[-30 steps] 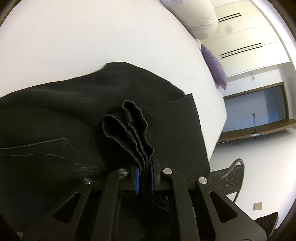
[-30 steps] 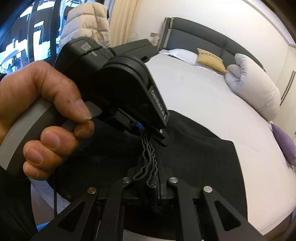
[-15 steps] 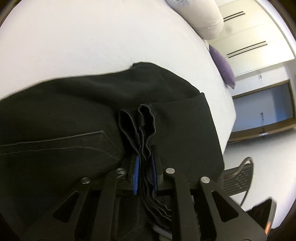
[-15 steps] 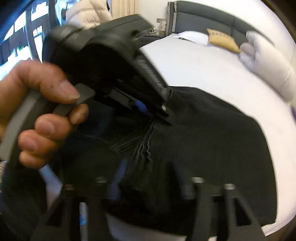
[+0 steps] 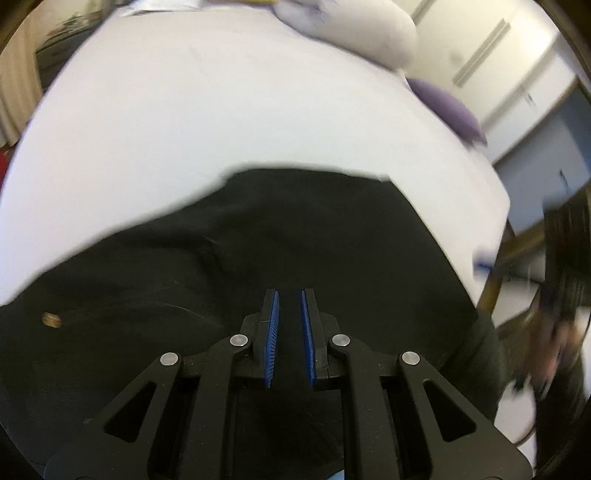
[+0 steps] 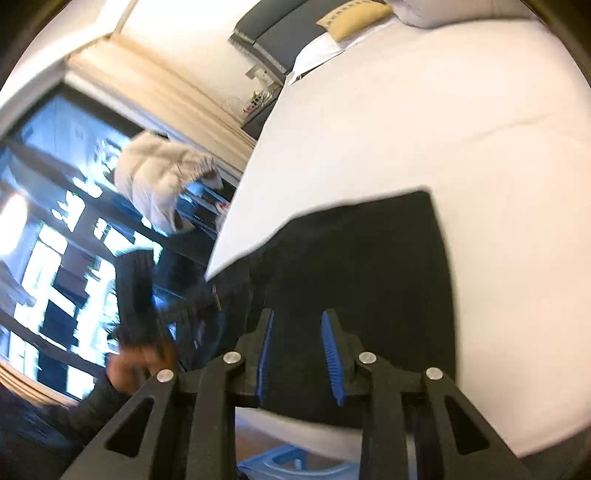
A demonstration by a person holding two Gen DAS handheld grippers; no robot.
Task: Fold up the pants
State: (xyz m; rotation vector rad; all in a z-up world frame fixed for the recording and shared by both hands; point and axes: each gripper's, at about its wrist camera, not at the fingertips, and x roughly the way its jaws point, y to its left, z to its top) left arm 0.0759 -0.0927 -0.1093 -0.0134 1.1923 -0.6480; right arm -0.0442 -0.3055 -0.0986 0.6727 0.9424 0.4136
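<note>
The black pants (image 5: 295, 236) lie flat and folded on the white bed (image 5: 221, 110), near its front edge. They also show in the right wrist view (image 6: 369, 258). My left gripper (image 5: 289, 295) is open by a narrow gap and empty, just above the pants. My right gripper (image 6: 297, 315) is open and empty, over the near end of the pants. The left gripper with the hand holding it (image 6: 140, 295) shows blurred at the left of the right wrist view.
A white pillow (image 5: 351, 29) and a purple cushion (image 5: 447, 110) lie at the far side of the bed. A yellow cushion (image 6: 354, 16) rests by the grey headboard (image 6: 273, 33). A blue stool (image 6: 291, 465) stands on the floor below the bed edge.
Both grippers have let go of the bunched pants fabric and opened. The pants now lie flat on the bed, and both grippers have pulled back and apart.
</note>
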